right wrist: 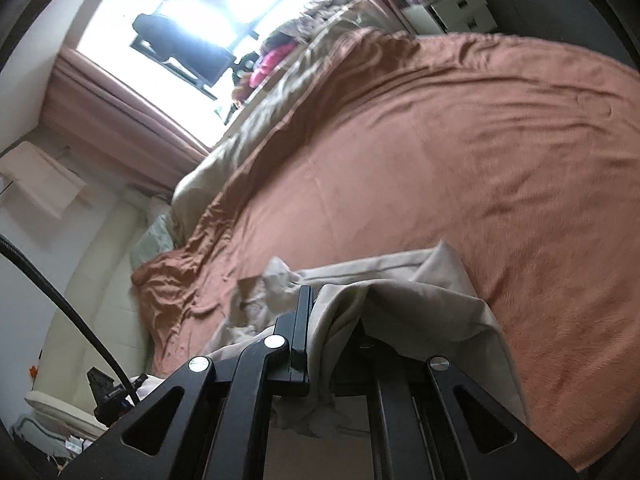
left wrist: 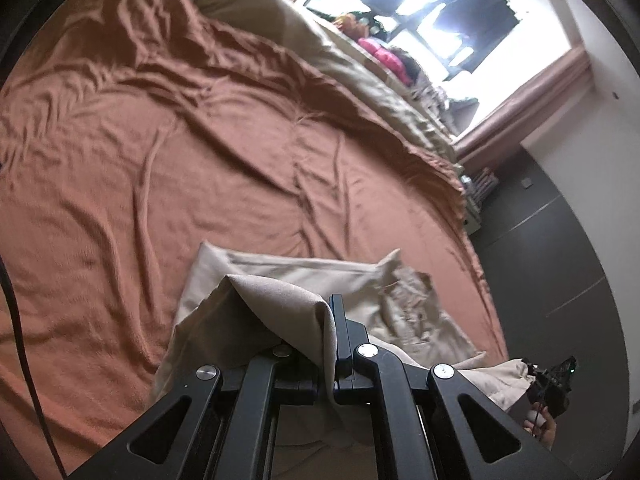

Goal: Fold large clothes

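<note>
A wide bed [left wrist: 168, 152] fills the room, spread with a wrinkled rust-brown blanket [right wrist: 460, 152]; a beige quilt [left wrist: 360, 76] lies bunched along the blanket's far edge. Beyond the bed, a bright window [right wrist: 200, 12] glares white — dark garments hang against it — framed by dusty-pink curtains [left wrist: 532, 108]. Bright pink clothing [left wrist: 384, 56] is heaped between bed and window. White walls [left wrist: 592, 120]; dark grey floor [left wrist: 560, 264] beside the bed.

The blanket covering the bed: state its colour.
Rust orange blanket, plain and wrinkled; the left wrist view shows it best.
</note>
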